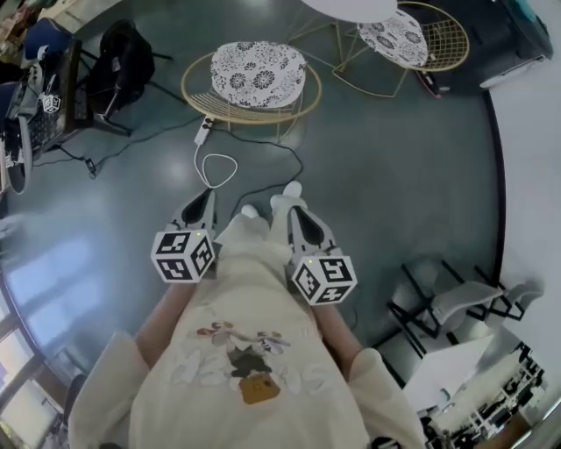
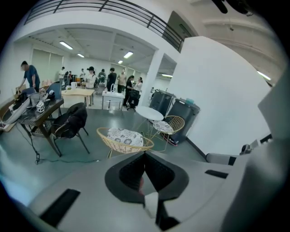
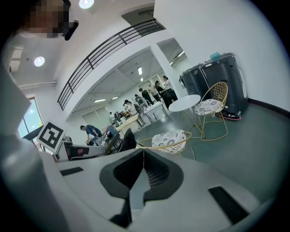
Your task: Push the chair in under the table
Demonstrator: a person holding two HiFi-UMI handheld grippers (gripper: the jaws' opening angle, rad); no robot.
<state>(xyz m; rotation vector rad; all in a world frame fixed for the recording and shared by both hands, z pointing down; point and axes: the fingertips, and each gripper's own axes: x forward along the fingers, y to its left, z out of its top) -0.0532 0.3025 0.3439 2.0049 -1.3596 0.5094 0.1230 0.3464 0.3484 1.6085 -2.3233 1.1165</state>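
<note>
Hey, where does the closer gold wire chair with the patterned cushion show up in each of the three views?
Head view: wire chair at top centre, on the grey floor.
Left gripper view: wire chair just left of centre.
Right gripper view: wire chair just right of centre.
Shared landmark: the round white table just beyond it in every view.
</note>
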